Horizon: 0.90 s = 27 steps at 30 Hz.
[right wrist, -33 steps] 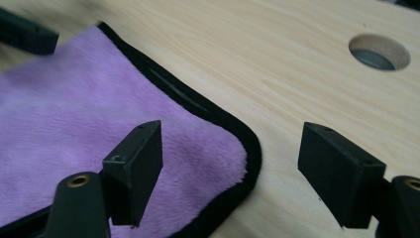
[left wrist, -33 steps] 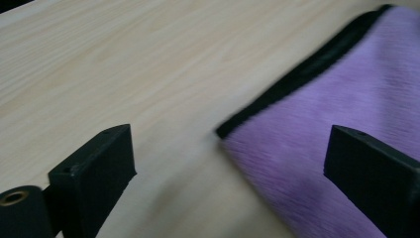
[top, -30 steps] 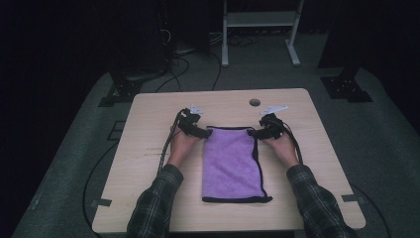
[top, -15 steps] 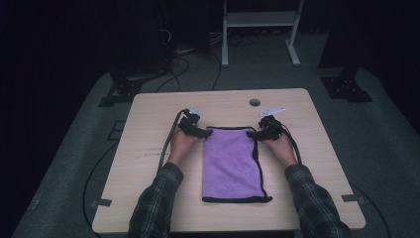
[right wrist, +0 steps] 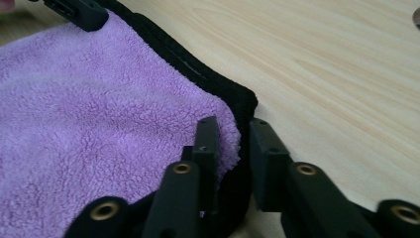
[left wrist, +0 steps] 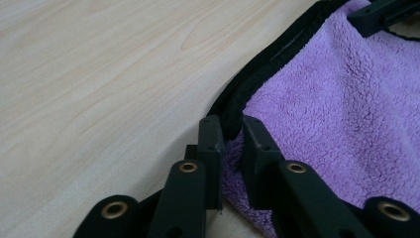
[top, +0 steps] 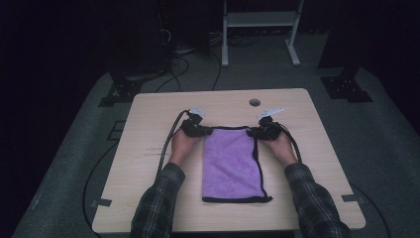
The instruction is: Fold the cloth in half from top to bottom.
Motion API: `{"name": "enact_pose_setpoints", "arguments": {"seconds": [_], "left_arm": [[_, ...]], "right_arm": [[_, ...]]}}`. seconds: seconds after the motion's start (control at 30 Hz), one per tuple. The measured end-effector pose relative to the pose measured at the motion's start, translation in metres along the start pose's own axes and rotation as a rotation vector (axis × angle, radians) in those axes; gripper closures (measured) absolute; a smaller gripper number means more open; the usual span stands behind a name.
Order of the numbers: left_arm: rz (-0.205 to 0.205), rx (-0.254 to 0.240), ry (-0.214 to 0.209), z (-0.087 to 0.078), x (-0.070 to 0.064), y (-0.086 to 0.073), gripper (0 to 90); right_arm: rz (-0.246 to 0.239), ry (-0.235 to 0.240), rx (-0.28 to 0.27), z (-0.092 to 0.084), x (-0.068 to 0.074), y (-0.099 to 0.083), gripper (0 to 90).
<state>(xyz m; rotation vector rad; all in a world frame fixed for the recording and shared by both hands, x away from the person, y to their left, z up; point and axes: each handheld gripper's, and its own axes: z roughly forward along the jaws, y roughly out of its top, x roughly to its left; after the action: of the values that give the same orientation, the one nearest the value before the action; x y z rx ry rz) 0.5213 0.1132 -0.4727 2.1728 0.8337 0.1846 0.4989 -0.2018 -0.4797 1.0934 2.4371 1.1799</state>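
A purple towel (top: 230,163) with a black hem lies folded lengthwise on the wooden table (top: 148,148). My left gripper (top: 200,130) is at its far left corner. In the left gripper view its jaws have just closed, and the gripper (left wrist: 231,126) pinches the black hem of the towel (left wrist: 337,114). My right gripper (top: 257,132) is at the far right corner. Its jaws have just been closing too, and the gripper (right wrist: 233,130) clamps the hemmed corner of the towel (right wrist: 99,114). Each gripper view shows the other gripper's tip on the towel's far edge.
A round hole (top: 254,102) sits near the table's far edge. Black cables (top: 166,144) trail from the left gripper over the table's left side to the floor. A white-legged stand (top: 260,20) is on the floor behind the table.
Both hands stay at the towel's far corners, and the towel lies as before. At this distance the high view shows no clear difference in the jaws.
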Motion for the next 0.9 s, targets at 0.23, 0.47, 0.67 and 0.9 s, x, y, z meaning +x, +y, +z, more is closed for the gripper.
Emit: {"name": "enact_pose_setpoints", "arguments": {"seconds": [0.23,0.47,0.67,0.9], "left_arm": [[0.008,-0.027,0.034,-0.008,0.000,0.004,82.6],[0.051,-0.122,0.058,-0.036,-0.002,0.025,82.8],[0.084,-0.189,0.028,-0.061,-0.007,0.034,82.6],[0.112,-0.197,-0.030,-0.083,-0.025,0.027,82.6]], "right_arm": [[-0.005,-0.027,0.018,-0.002,0.002,0.008,80.7],[-0.016,-0.058,-0.054,-0.018,0.003,0.027,80.8],[-0.044,-0.044,-0.131,-0.040,0.008,0.041,80.7],[-0.066,0.030,-0.166,-0.062,0.017,0.036,80.7]]}}
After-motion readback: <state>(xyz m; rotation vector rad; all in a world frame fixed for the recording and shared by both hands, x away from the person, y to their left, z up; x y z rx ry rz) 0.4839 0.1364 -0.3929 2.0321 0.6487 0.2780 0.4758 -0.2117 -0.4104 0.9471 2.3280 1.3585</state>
